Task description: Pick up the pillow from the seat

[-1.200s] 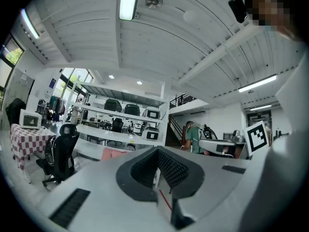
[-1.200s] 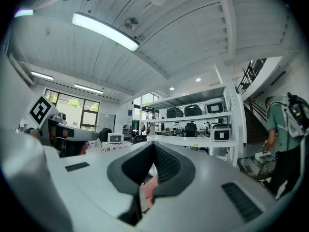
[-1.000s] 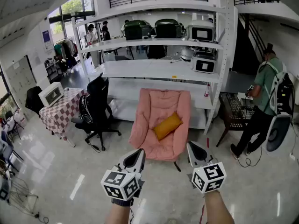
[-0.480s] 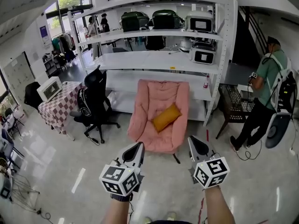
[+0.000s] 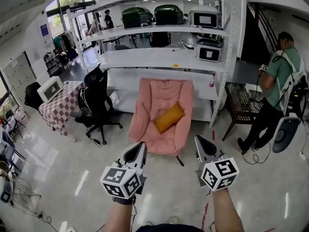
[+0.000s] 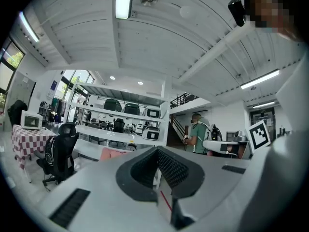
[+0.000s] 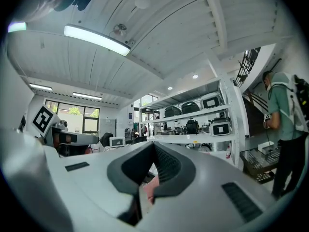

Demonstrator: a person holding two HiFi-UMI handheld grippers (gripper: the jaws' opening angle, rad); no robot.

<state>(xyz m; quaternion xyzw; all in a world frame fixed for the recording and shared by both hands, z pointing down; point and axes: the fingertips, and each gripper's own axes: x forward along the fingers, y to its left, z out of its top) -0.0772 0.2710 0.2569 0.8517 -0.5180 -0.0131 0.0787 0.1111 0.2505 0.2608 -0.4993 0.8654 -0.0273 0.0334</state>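
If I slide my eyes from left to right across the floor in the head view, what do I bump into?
Checkered table → black office chair → pink seat → dark side table → person in a green shirt.

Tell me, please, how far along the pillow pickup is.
Done: nothing yet; the yellow pillow lies untouched on the pink chair. In hand: left gripper and right gripper are shut, empty, held short of the chair. Left: close in, open a gripper, grip the pillow, lift it off the seat.
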